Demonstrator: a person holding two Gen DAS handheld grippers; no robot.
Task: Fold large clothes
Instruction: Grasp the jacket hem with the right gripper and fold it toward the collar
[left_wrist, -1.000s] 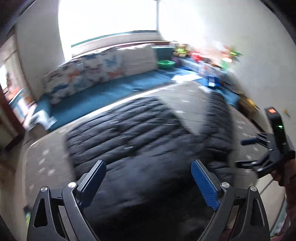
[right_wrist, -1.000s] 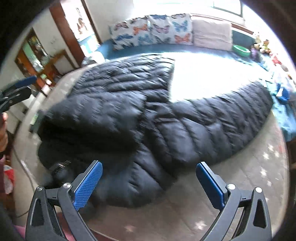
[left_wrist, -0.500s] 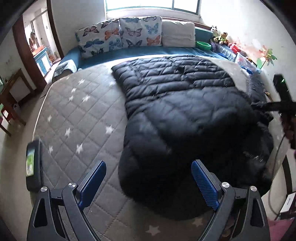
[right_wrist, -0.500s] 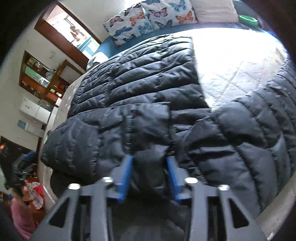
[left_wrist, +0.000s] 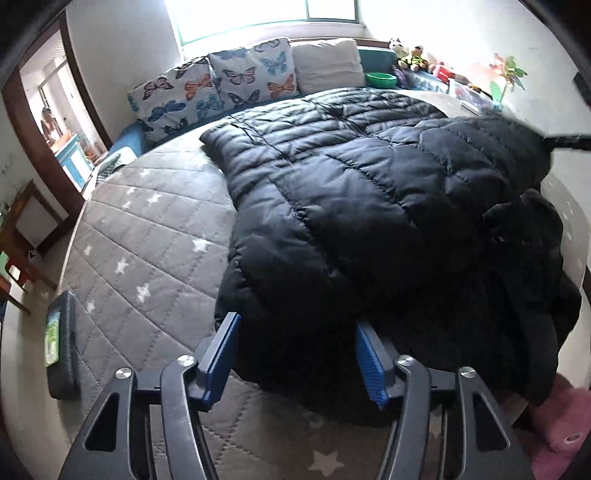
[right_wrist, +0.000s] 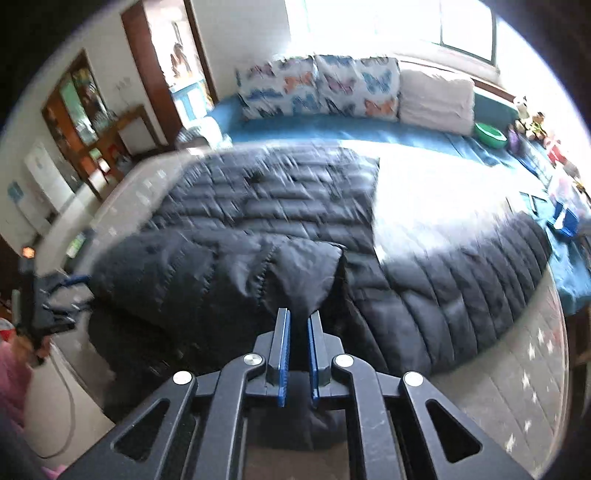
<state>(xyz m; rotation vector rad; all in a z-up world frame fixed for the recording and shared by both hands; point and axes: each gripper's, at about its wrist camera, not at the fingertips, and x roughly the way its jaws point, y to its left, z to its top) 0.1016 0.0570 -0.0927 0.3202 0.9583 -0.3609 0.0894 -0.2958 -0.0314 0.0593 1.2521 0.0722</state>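
A large black quilted down jacket (left_wrist: 351, 192) lies spread on the bed, its right side raised and folded over. My left gripper (left_wrist: 295, 321) points down at the jacket's near edge. Its jaws are closing, and the puffy hem sits between the blue pads (left_wrist: 221, 343) without being visibly squeezed. In the right wrist view my right gripper (right_wrist: 298, 314) is shut on a bunched fold of the jacket (right_wrist: 443, 288) and holds it up off the bed. The left gripper (right_wrist: 55, 302) also shows at the left edge of that view, beside the jacket.
The grey quilted mattress (left_wrist: 140, 240) with white stars lies bare to the left of the jacket. A dark flat device (left_wrist: 61, 343) rests on its left edge. Butterfly pillows (left_wrist: 221, 88), a green bowl (left_wrist: 380, 78) and toys line the far side. Pink cloth (left_wrist: 561, 424) is at bottom right.
My left gripper sank to the jacket's near edge and its jaws narrowed around the hem. My right gripper shut on a fold of the jacket and raised it.
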